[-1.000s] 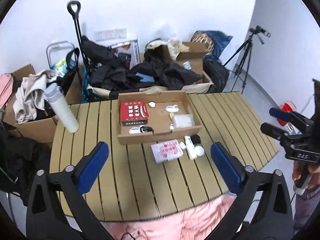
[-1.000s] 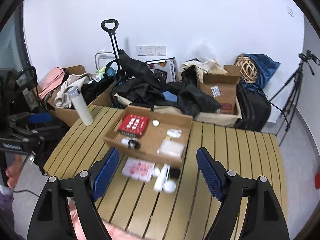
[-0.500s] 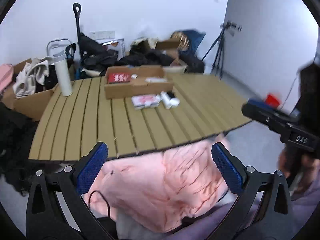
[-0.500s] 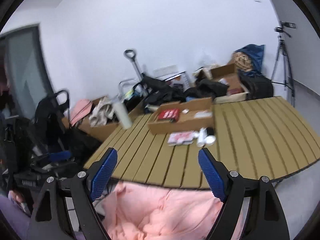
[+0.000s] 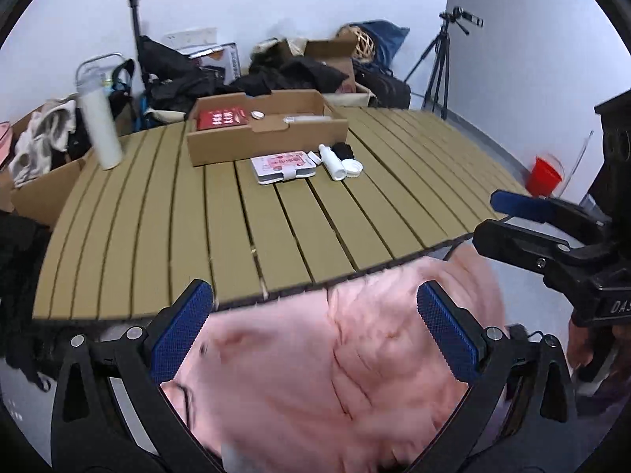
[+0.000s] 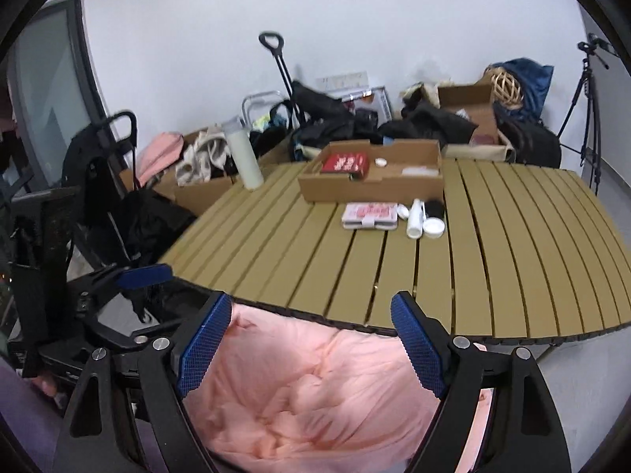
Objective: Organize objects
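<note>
Left wrist: pink cloth (image 5: 355, 374) blurred; both jaws wide open, empty

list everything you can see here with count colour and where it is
table: 1, tan slats, centre
cardboard tray: 1, brown, far middle of table
red box: 1, red, inside tray, left end
small round item: 1, pale, inside tray
pink case: 1, pink and white, on table in front of tray
white bottle: 1, white, lying right of case
white cap: 1, white, beside bottle
black item: 1, black, behind cap
tall flask: 1, white, standing at table's left
pink fabric: 1, pink, below near table edge
tripod: 1, black, far right
red bucket: 1, red, floor at right
left gripper: black, blue pads, open
right gripper: same, open
</note>
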